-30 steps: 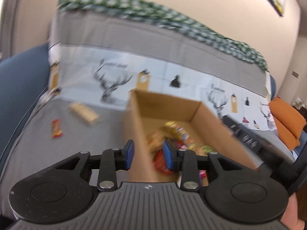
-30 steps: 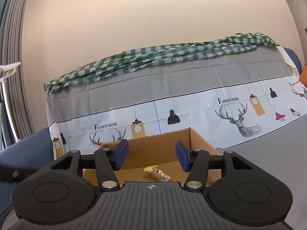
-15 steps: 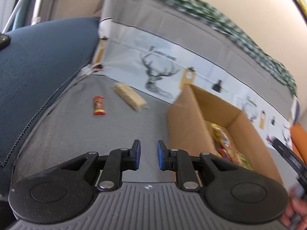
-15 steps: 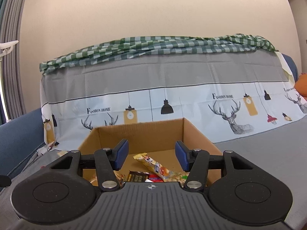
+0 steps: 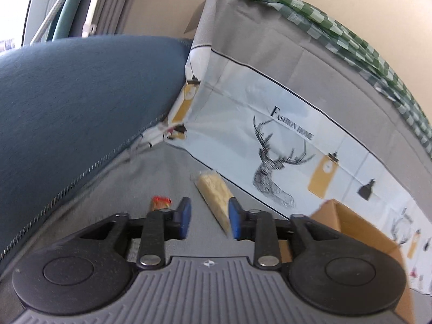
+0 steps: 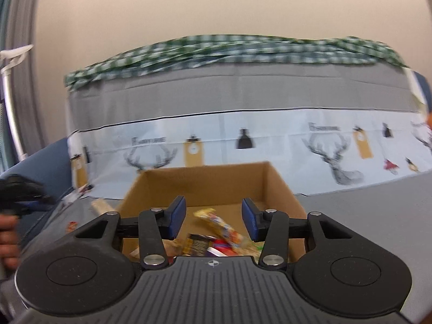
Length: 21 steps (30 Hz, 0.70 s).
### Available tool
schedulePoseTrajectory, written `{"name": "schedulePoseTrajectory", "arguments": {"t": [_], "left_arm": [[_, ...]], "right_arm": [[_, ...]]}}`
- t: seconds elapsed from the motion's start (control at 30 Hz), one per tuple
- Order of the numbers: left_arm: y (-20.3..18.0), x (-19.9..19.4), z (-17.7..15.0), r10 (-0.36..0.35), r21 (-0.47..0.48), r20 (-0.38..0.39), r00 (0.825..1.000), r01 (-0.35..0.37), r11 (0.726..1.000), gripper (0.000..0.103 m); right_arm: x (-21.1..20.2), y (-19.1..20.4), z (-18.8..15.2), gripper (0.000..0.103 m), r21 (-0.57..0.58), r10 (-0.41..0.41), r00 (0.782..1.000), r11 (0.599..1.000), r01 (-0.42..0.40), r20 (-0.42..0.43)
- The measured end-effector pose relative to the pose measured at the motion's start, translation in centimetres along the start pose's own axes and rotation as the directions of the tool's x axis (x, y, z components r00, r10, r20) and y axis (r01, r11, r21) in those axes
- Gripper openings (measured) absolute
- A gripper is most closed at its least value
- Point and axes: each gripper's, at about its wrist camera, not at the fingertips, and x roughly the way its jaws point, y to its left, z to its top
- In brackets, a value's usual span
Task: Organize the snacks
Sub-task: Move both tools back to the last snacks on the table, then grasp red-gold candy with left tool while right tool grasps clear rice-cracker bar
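Matt cardboard box, glossy wrappers, woven cloth.

Gripper pads blue on black fingers; body grey, ribbed. Seat cover plain grey, its white band printed with black deer heads, mustard lamps and black lettering; checked cloth green and white; armrest dark blue. Cardboard box tan; wafer packet pale yellow, small snack red and orange.

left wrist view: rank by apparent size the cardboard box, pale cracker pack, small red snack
1. cardboard box, only partly in frame
2. pale cracker pack
3. small red snack, partly hidden behind the left tool, so its full size is unsure
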Motion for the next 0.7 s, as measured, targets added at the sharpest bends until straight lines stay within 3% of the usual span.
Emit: {"name": "schedulePoseTrajectory", "arguments": {"t": [0.1, 0.2, 0.33, 0.53, 0.7], "left_arm": [[0.6, 1.0, -1.4, 0.049, 0.091, 0.041, 0.998, -0.052, 0.994, 0.043], [1.3, 3.5, -1.8, 0.106, 0.084, -0.069, 0.992, -0.1, 0.991, 0.043], [2.2, 5.5, -2.1, 0.14, 0.066, -0.105, 0.985, -0.134, 0.989, 0.043], [3.3, 8.0, -2.8, 0.161, 0.032, -0.192, 0.968, -0.157, 0.987, 0.043], [3.7, 9.1, -2.7, 0.154, 0.003, -0.198, 0.968, -0.157, 0.988, 0.043]], "right_arm": [[1.1, 1.8, 3.0, 0.057, -0.045, 0.058, 0.998, 0.997, -0.059, -0.024], [2.8, 3.8, 5.6, 0.063, -0.074, 0.114, 0.993, 0.99, -0.116, -0.038], [6.0, 6.9, 8.1, 0.067, -0.08, 0.175, 0.983, 0.981, -0.179, -0.064], [11.9, 13.0, 9.5, 0.076, -0.146, 0.249, 0.961, 0.953, -0.265, -0.118], [17.3, 17.2, 8.4, 0.082, -0.218, 0.238, 0.946, 0.933, -0.285, -0.219]]}}
